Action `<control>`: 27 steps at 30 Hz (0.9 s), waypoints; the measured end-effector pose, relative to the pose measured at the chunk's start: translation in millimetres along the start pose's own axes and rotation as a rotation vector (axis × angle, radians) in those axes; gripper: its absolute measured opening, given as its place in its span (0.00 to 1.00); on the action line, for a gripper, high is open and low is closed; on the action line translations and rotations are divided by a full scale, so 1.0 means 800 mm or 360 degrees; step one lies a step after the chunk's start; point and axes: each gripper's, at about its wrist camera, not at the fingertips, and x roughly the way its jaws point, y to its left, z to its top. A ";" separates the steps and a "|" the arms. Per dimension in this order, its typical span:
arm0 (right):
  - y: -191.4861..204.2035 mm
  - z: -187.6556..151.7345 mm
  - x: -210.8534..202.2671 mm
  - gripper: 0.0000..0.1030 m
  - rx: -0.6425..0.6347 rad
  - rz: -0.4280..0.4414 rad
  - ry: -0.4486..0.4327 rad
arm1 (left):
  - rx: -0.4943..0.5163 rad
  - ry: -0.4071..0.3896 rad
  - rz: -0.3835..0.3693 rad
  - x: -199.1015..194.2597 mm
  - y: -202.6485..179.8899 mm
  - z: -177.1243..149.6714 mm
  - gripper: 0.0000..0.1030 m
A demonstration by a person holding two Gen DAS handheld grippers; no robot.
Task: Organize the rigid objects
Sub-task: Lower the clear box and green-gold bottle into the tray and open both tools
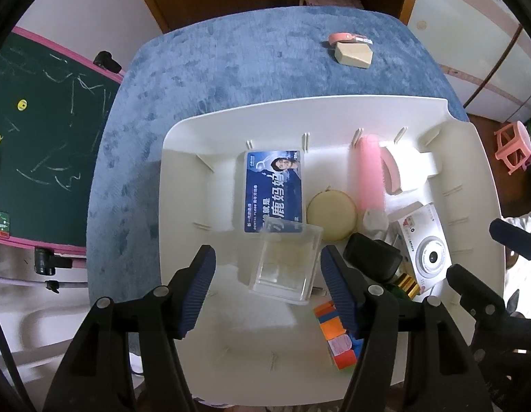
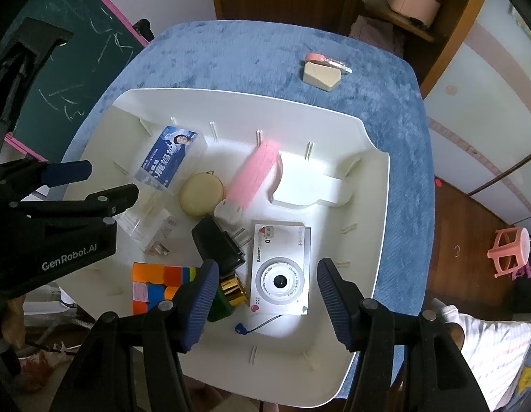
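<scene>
A white bin (image 1: 183, 206) (image 2: 372, 226) on the blue cloth holds a clear box (image 1: 286, 264) (image 2: 145, 219), a blue floss box (image 1: 274, 190) (image 2: 171, 159), a round beige case (image 1: 330, 216) (image 2: 201, 194), a pink brush (image 1: 367, 175) (image 2: 253, 175), a black plug (image 1: 372, 257) (image 2: 217, 240), a white camera (image 1: 425, 250) (image 2: 281, 271) and a puzzle cube (image 1: 334, 336) (image 2: 159, 286). My left gripper (image 1: 267, 292) is open above the clear box. My right gripper (image 2: 265, 304) is open above the camera.
A beige block (image 1: 354, 55) (image 2: 322, 75) and a pink item (image 1: 342, 37) (image 2: 317, 57) lie on the cloth beyond the bin. A green chalkboard (image 1: 42, 110) stands at the left. A pink stool (image 2: 509, 250) stands on the floor at the right.
</scene>
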 end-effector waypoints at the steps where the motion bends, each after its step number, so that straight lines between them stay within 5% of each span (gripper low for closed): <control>1: 0.000 0.000 -0.001 0.59 0.0002 0.0000 -0.0004 | 0.0003 -0.0004 0.0003 -0.002 0.000 0.000 0.66; 27: -0.031 0.046 -0.045 0.59 0.0086 0.0012 -0.0149 | 0.0026 -0.0224 0.0016 -0.055 0.008 0.051 0.66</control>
